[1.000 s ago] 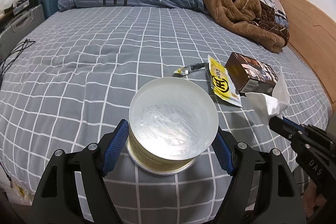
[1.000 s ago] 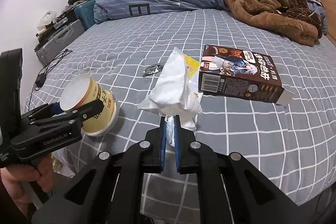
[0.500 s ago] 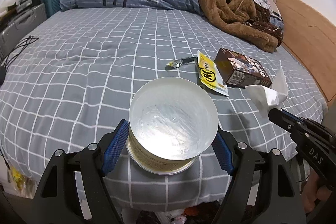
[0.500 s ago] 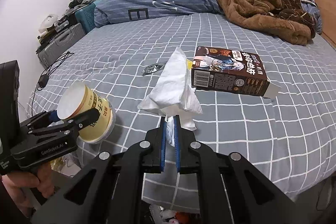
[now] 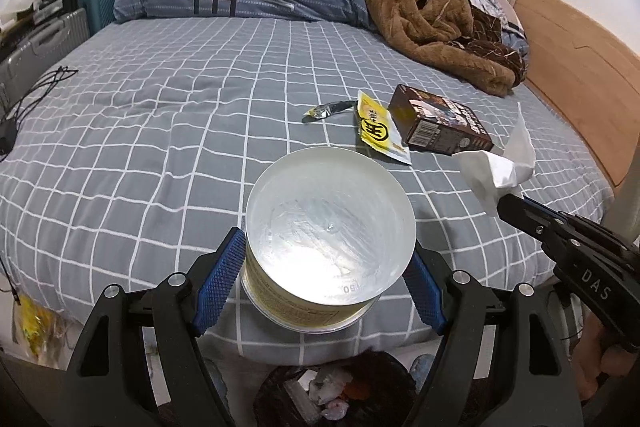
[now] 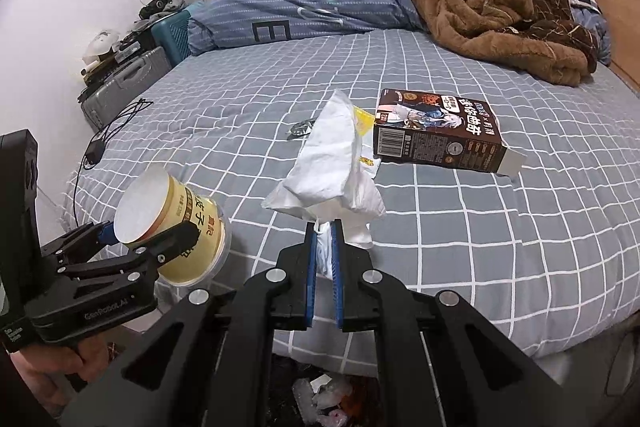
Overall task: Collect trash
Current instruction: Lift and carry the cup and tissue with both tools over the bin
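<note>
While my left gripper [image 5: 328, 279] clamps the noodle cup [image 5: 330, 239] bottom-up above the bed's [image 5: 160, 115] edge, a bin [image 5: 336, 393] shows below; seen from my right wrist, my right gripper [image 6: 325, 255] pinches the tissue [image 6: 332, 167] tight, the brown carton [image 6: 436, 137] lying beyond.

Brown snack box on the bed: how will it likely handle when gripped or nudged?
The brown box lies flat on its broad face on the bed, so it should slide, not roll. An end flap hangs open, which suggests it is empty and light, though the contents are not visible. Thin carton probably dents if the fingers squeeze its wide faces hard.
</note>
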Motion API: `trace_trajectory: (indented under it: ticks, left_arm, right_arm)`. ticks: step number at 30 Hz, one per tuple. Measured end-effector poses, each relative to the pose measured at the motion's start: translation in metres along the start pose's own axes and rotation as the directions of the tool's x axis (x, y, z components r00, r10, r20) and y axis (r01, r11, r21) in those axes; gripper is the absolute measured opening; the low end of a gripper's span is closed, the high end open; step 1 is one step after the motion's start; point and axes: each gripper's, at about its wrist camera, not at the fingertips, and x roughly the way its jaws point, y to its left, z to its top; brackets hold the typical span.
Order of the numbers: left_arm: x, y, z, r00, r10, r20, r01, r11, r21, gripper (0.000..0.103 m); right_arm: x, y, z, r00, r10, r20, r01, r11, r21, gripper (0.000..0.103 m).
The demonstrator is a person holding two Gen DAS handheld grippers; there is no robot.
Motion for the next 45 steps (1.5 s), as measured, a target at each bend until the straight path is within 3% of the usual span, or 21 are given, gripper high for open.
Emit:
trace_trajectory:
  ticks: [22,45]
  left_arm:
    - [-0.047,-0.01,-0.052,1.0,-0.018,-0.015,0.018,1.0,-0.002,0.074]
    - [-0.067,-0.011,-0.113,0.996,-0.011,-0.085,0.01,1.0,-0.021,0.074]
  right_arm:
    - [-0.038,0.019,-0.045,1.0,-0.017,-0.021,0.016,1.0,-0.012,0.006]
    - [-0.053,0.035,-0.105,0.993,-0.013,-0.114,0.013,1.0,-0.005,0.006]
